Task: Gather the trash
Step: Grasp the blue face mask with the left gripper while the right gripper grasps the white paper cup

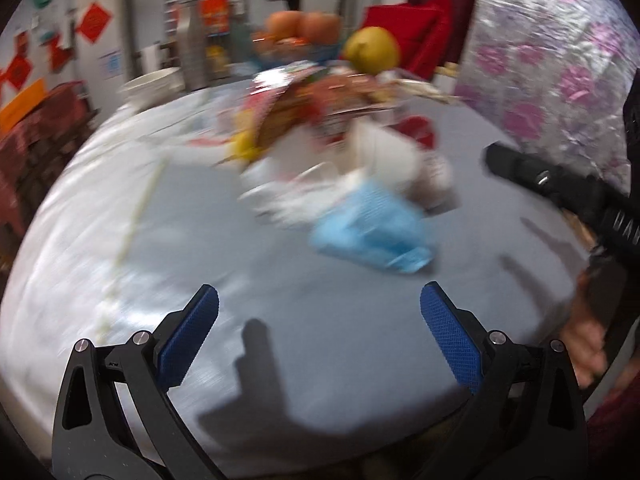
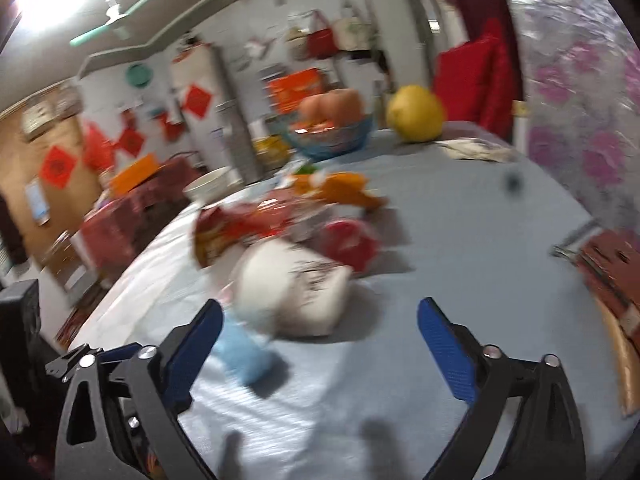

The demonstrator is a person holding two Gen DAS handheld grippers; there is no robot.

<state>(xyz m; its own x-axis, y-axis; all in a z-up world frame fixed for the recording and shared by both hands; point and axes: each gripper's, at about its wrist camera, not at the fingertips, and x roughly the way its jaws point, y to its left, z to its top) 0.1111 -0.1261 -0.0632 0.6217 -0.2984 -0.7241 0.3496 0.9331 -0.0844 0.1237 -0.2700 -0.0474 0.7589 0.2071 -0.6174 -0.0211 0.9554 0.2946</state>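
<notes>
Both views are motion-blurred. A heap of trash lies on the round grey table [image 1: 360, 320]: a light blue face mask [image 1: 372, 236], a white paper cup [image 1: 384, 152] on its side, red and yellow snack wrappers [image 1: 288, 108]. My left gripper [image 1: 320, 320] is open and empty, short of the mask. In the right wrist view the white cup [image 2: 292, 292] lies just ahead of my open, empty right gripper [image 2: 320, 332], with the blue mask [image 2: 244, 352] by the left finger and wrappers [image 2: 248, 228] and a red lid [image 2: 352, 240] beyond. The right tool's black body [image 1: 560, 188] shows at the right in the left wrist view.
A yellow pomelo [image 2: 416, 112] and a blue fruit bowl [image 2: 332, 136] stand at the table's far edge, with a white bowl [image 2: 212, 184] at the left edge. A brown box [image 2: 612, 272] is at the right. A flowered curtain [image 1: 560, 60] hangs at the right.
</notes>
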